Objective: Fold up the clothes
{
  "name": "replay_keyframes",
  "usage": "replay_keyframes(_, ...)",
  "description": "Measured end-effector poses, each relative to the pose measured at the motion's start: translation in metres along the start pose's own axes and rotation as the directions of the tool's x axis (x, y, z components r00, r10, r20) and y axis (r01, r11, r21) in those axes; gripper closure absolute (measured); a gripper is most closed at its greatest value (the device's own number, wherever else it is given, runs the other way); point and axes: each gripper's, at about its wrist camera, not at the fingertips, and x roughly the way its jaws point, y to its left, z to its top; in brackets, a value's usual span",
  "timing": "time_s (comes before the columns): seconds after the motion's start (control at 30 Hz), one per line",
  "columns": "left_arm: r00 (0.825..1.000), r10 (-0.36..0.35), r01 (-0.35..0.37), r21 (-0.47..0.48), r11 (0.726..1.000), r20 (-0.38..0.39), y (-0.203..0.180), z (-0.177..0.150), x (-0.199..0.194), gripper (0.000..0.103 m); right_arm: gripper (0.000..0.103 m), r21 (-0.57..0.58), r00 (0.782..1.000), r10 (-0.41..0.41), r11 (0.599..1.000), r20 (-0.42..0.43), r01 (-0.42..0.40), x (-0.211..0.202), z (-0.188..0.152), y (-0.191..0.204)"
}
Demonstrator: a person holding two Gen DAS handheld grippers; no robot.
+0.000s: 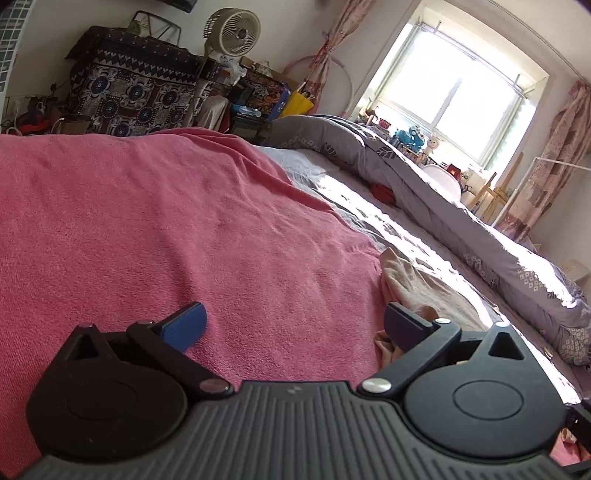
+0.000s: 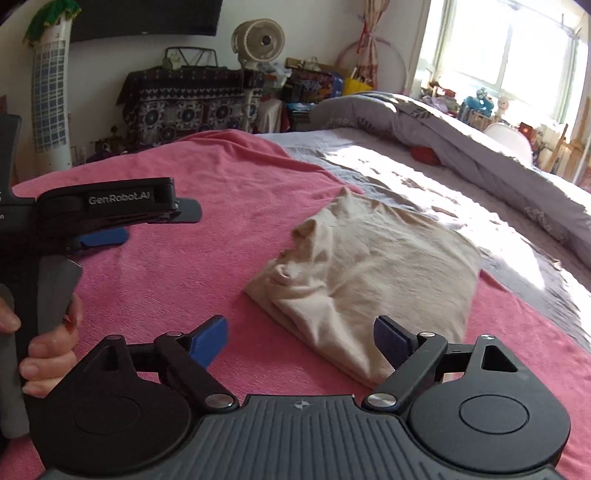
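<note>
A beige garment (image 2: 369, 266) lies folded into a rough rectangle on a pink towel (image 2: 221, 177) spread over the bed. My right gripper (image 2: 301, 339) stands open just in front of the garment's near corner; its right finger (image 2: 391, 338) is close to the cloth, and the pads press on nothing. In the left wrist view, my left gripper (image 1: 293, 325) is open over the pink towel (image 1: 147, 221), with the beige garment (image 1: 406, 284) bunched beside its right finger. The left gripper (image 2: 147, 225) also shows at the far left of the right wrist view, held by a hand (image 2: 48, 347).
A rolled grey duvet (image 2: 461, 133) runs along the far side of the bed, with a small red object (image 2: 424, 153) beside it. Beyond the bed are a bright window (image 1: 454, 92), a fan (image 1: 232, 33), a chest under patterned cloth (image 1: 129, 96) and clutter.
</note>
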Motion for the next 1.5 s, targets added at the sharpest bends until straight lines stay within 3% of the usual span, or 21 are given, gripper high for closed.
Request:
replay_keyframes(0.1,0.995,-0.103,0.1,0.194,0.976,0.003,-0.041,-0.006,-0.006,0.0,0.001,0.127,0.984,-0.179,0.976,0.002,0.178,-0.013,-0.033,-0.041)
replay_keyframes(0.13,0.992,-0.126,0.119,0.278,0.953,0.008,-0.059,-0.01,-0.009,0.0,0.001,0.198,0.977,-0.214,0.957,-0.014,0.212,-0.015,-0.046,-0.055)
replay_keyframes(0.2,0.992,-0.12,0.087,0.452,0.888,0.043,-0.102,-0.02,-0.011,0.0,0.001,0.336,0.971,-0.233,0.912,-0.051,0.236,-0.015,-0.069,-0.078)
replay_keyframes(0.27,0.996,-0.046,-0.003,0.552,0.834,0.074,-0.134,-0.027,0.0,0.0,0.001,0.439,0.974,-0.21,0.87,-0.085,0.226,-0.012,-0.089,-0.092)
replay_keyframes(0.33,0.993,0.096,-0.121,0.61,0.783,0.074,-0.156,-0.034,0.025,0.0,0.0,0.492,0.976,-0.187,0.843,-0.112,0.218,-0.007,-0.098,-0.099)
replay_keyframes(0.43,0.952,0.303,-0.257,0.624,0.738,0.034,-0.151,-0.044,0.056,0.0,0.0,0.513,0.979,-0.173,0.833,-0.111,0.205,-0.005,-0.103,-0.101)
replay_keyframes(0.47,0.934,0.357,-0.284,0.611,0.739,0.002,-0.14,-0.044,0.065,0.0,0.0,0.514,0.979,-0.169,0.834,-0.112,0.203,-0.005,-0.104,-0.101)
replay_keyframes(0.5,0.942,0.334,-0.254,0.56,0.788,-0.042,-0.129,-0.039,0.064,0.0,0.0,0.517,0.98,-0.166,0.833,-0.109,0.199,-0.005,-0.104,-0.101)
replay_keyframes(0.57,0.947,0.308,-0.234,0.458,0.858,-0.092,-0.11,-0.025,0.06,0.0,0.0,0.53,0.983,-0.158,0.827,-0.098,0.186,-0.007,-0.106,-0.102)
replay_keyframes(0.63,0.951,0.266,-0.196,0.365,0.91,-0.154,-0.09,-0.019,0.058,0.0,0.0,0.548,0.986,-0.148,0.819,-0.083,0.169,-0.009,-0.108,-0.105)
replay_keyframes(0.7,0.959,0.227,-0.173,0.284,0.943,-0.168,-0.077,-0.014,0.054,0.0,0.0,0.569,0.988,-0.138,0.808,-0.066,0.151,-0.013,-0.11,-0.11)
replay_keyframes(0.87,0.97,0.202,-0.163,0.251,0.954,-0.136,-0.069,-0.017,0.044,0.0,0.0,0.62,0.995,-0.102,0.782,0.024,0.065,-0.019,-0.097,-0.127)
replay_keyframes(1.0,0.973,0.19,-0.155,0.24,0.958,-0.129,-0.063,-0.016,0.043,0.0,0.007,0.528,0.989,-0.101,0.849,0.109,0.029,0.003,-0.044,-0.131)
replay_keyframes(1.07,0.972,0.199,-0.162,0.255,0.953,-0.126,-0.065,-0.017,0.046,0.0,0.024,0.464,0.992,-0.07,0.886,0.106,0.013,0.03,-0.01,-0.129)
replay_keyframes(1.13,0.973,0.194,-0.159,0.251,0.955,-0.123,-0.064,-0.017,0.046,0.0,0.033,0.397,0.994,-0.04,0.918,0.102,-0.004,0.058,0.023,-0.126)
replay_keyframes(1.23,0.978,0.174,-0.144,0.228,0.963,-0.116,-0.06,-0.016,0.046,0.0,0.033,0.32,0.998,-0.051,0.947,0.024,0.041,0.11,0.05,-0.119)
replay_keyframes(1.3,0.981,0.162,-0.136,0.213,0.967,-0.11,-0.058,-0.015,0.046,0.0,0.027,0.291,0.992,-0.062,0.952,-0.111,0.092,0.152,0.046,-0.115)
replay_keyframes(1.33,0.982,0.156,-0.131,0.206,0.97,-0.107,-0.057,-0.015,0.046,0.0,0.018,0.285,0.989,-0.06,0.954,-0.136,0.097,0.163,0.04,-0.114)
replay_keyframes(1.37,0.982,0.153,-0.129,0.2,0.971,-0.107,-0.056,-0.015,0.046,0.0,0.012,0.28,0.991,-0.077,0.954,-0.109,0.105,0.164,0.034,-0.112)
replay_keyframes(1.5,0.985,0.138,-0.118,0.182,0.976,-0.104,-0.052,-0.013,0.046,0.0,0.01,0.306,0.992,-0.072,0.947,-0.108,0.102,0.132,0.032,-0.116)
